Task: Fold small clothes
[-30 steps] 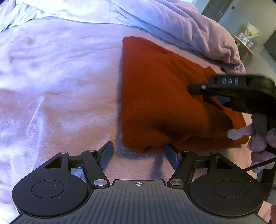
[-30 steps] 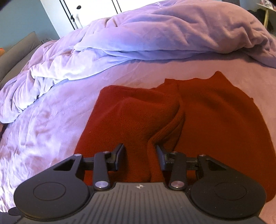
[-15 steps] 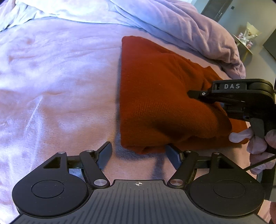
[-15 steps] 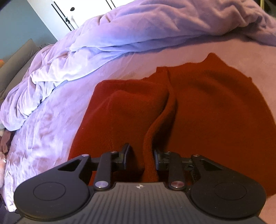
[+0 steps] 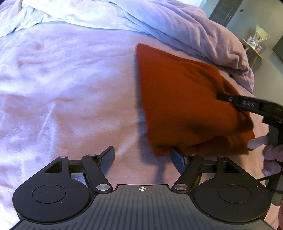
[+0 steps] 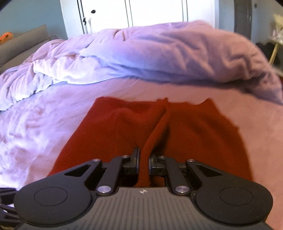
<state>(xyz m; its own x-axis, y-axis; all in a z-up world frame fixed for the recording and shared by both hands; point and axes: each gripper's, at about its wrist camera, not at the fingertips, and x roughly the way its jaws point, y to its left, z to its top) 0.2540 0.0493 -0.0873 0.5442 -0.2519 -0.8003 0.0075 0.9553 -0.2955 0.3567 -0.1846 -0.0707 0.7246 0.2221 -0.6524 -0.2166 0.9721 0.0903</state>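
A rust-red knit garment [image 5: 178, 99] lies on the lilac bed sheet [image 5: 67, 92], partly folded. My left gripper [image 5: 141, 155] is open and empty, low over the sheet at the garment's near left corner; its right finger touches the garment's edge. My right gripper [image 6: 143, 157] is shut on a raised fold of the garment [image 6: 155, 131] that runs up its middle. The right gripper also shows in the left wrist view [image 5: 251, 104], on the garment's right side.
A bunched lilac duvet [image 6: 141, 58] lies across the far side of the bed. White wardrobe doors [image 6: 138, 14] stand behind it. A small side table [image 5: 256, 44] with items stands far right, off the bed.
My right gripper has closed on the garment's middle fold and lifted it into a ridge. The left gripper stayed open and shifted slightly left of the garment's corner.
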